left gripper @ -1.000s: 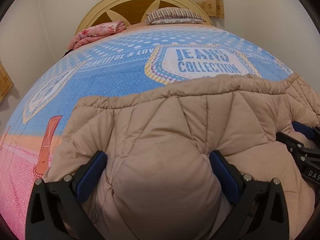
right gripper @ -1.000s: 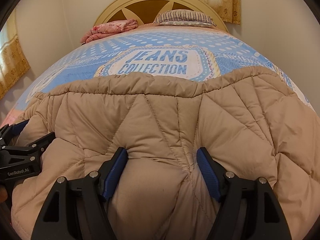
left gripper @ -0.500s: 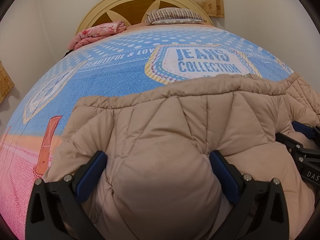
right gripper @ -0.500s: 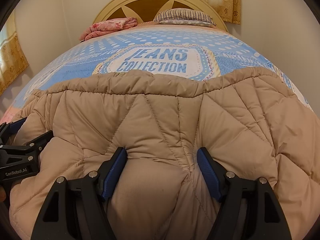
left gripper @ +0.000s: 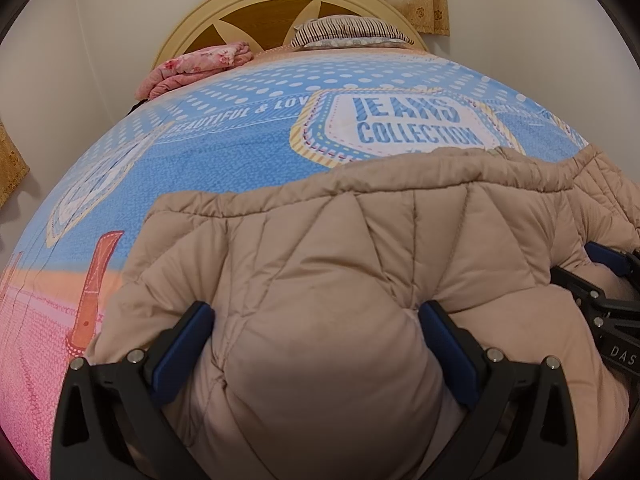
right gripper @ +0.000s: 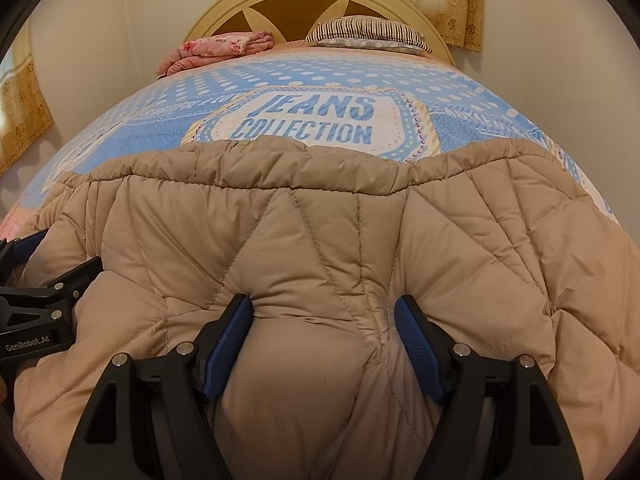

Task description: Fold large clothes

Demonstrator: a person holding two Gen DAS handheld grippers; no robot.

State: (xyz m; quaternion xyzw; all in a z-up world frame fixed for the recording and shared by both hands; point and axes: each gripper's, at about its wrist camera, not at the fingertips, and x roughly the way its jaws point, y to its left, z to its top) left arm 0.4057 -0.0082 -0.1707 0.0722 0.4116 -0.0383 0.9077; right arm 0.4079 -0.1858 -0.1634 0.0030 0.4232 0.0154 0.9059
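Note:
A tan quilted puffer jacket lies spread on the bed and fills the lower half of both views. My left gripper is shut on a thick bulge of the jacket near its left side, the blue pads pressed into the padding. My right gripper is shut on another bulge further right. The right gripper also shows at the right edge of the left wrist view. The left gripper also shows at the left edge of the right wrist view. The jacket's gathered hem lies across the far side.
The bed has a blue and pink printed cover with a "JEANS COLLECTION" patch. A folded pink floral blanket and a striped pillow lie by the curved wooden headboard. Walls and yellow curtains stand close around.
The right wrist view has risen and tilted slightly, so the jacket hem sits a little lower in it. The left gripper has hardly moved. Both grips are unchanged.

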